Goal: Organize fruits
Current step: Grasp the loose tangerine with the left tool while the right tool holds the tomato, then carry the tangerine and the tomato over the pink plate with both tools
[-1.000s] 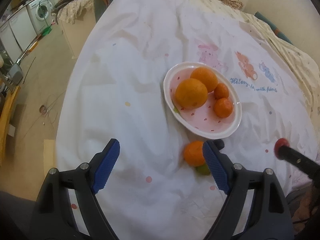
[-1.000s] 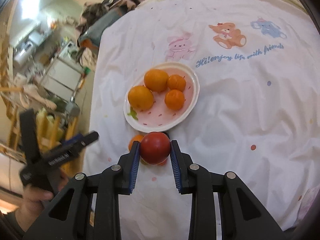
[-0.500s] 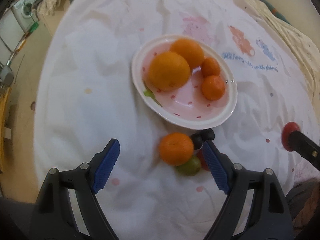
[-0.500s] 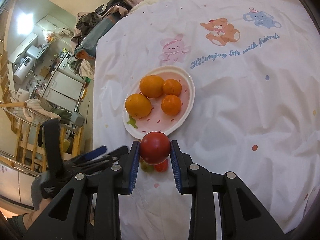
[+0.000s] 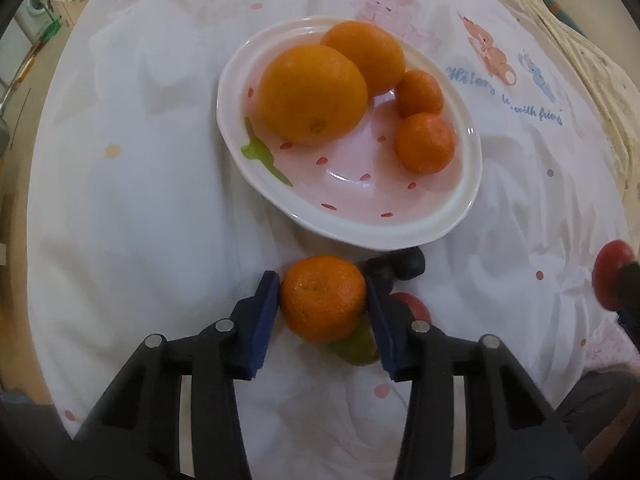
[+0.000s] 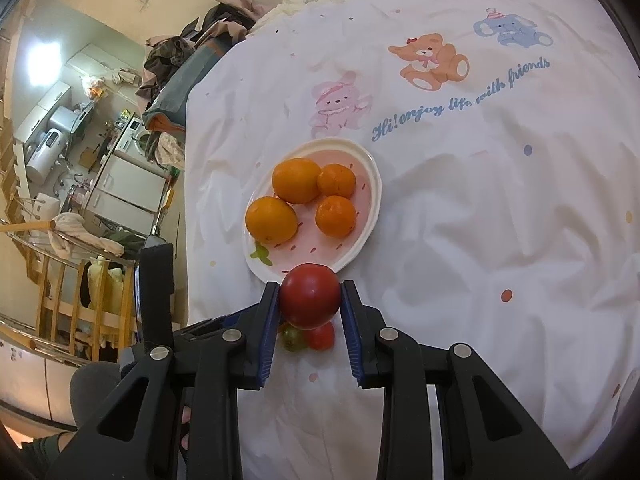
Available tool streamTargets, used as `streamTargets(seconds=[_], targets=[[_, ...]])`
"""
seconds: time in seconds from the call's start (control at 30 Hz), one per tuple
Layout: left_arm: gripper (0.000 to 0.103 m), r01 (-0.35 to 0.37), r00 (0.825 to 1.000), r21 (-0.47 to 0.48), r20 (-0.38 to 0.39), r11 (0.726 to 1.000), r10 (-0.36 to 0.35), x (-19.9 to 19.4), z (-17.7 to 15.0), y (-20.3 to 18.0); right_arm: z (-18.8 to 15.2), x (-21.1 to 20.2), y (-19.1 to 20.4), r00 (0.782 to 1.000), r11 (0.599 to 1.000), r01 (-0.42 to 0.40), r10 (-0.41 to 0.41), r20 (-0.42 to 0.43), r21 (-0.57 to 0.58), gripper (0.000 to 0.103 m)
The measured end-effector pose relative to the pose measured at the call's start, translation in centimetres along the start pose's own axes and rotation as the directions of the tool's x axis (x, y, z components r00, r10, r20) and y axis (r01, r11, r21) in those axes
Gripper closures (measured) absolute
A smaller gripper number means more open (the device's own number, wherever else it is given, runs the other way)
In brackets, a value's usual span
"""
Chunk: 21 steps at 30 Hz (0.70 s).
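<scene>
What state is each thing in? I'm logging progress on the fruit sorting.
Left gripper: shut on mandarin, on the cloth.
Right gripper: shut on tomato.
Plate: holds two oranges and two mandarins.
Green fruit: loose on cloth.
Small red fruit: loose on cloth.
</scene>
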State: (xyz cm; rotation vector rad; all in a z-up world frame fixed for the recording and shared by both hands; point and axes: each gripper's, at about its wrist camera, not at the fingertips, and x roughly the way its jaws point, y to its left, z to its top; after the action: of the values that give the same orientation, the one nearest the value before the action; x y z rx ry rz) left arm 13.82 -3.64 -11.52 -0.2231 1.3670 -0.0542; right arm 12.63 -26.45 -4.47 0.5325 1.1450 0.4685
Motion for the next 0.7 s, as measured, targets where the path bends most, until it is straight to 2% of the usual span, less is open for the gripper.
streamTargets(seconds=[0.23,0.37,0.7], targets=[[0.064,-0.008,0.994,0.021,0.111,1.000,0.006,-3.9,0.1,0.3,0.1,0.2,0.2,1.000,1.000,0.010,-0.010,0.001,-0.015,0.071],[0.064,-0.071,0.984,0.043,0.169,0.997,0.063,-5.7,-0.6,0.7,0.0,0.1,0.2,1.000,1.000,0.016,-0.016,0.000,-0.015,0.071],[0.064,-0.124,0.969,0.050,0.223,0.991,0.110,-8.1,-2.5,1.7,-0.3,-0.9,0.3,1.000,1.000,0.007,-0.007,0.019,-0.018,0.071]])
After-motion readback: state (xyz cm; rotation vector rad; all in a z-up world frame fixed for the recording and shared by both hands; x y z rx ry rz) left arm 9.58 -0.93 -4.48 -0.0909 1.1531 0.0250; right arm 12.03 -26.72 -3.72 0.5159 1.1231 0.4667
